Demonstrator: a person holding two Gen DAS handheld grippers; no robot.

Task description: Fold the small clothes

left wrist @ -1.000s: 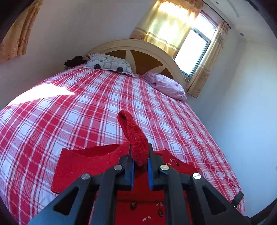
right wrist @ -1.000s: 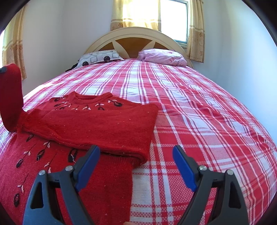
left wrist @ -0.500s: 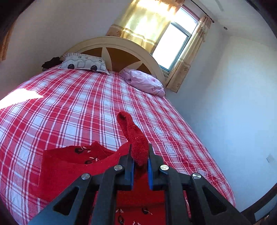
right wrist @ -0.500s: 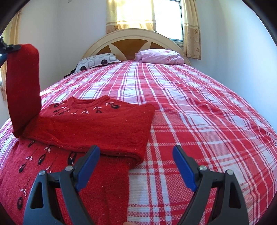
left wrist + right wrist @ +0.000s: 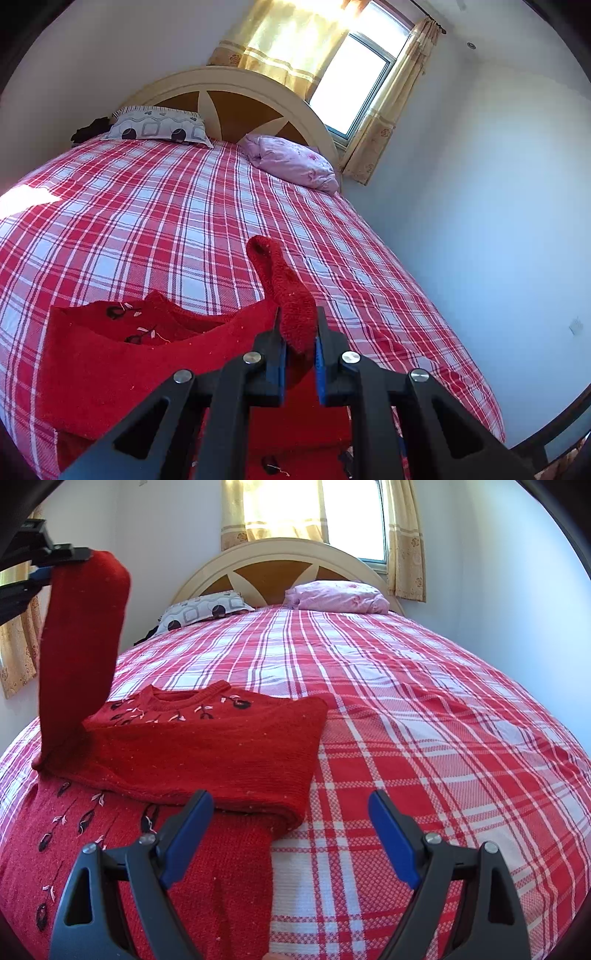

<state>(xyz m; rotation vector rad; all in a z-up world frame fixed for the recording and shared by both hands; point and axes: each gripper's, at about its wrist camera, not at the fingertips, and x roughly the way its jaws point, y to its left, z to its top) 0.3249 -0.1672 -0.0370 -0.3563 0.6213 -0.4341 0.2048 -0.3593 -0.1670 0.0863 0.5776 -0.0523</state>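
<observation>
I hold a tool in each hand over a bed (image 5: 424,738) with a red and white checked cover. A red sweater (image 5: 207,753) lies on the near left part of the bed, its right sleeve already folded across the chest. My left tool (image 5: 298,332) is clenched on the cuff of the left sleeve (image 5: 79,646), which hangs lifted from the sweater's left shoulder, its long axis nearly upright. The body lies below and to the right of that cuff, so the sleeve would probably be laid rightward across it. My right tool (image 5: 291,834) is released, jaws wide and empty, hovering just above the sweater's near right edge. Two pillows (image 5: 336,596) sit by the headboard.
</observation>
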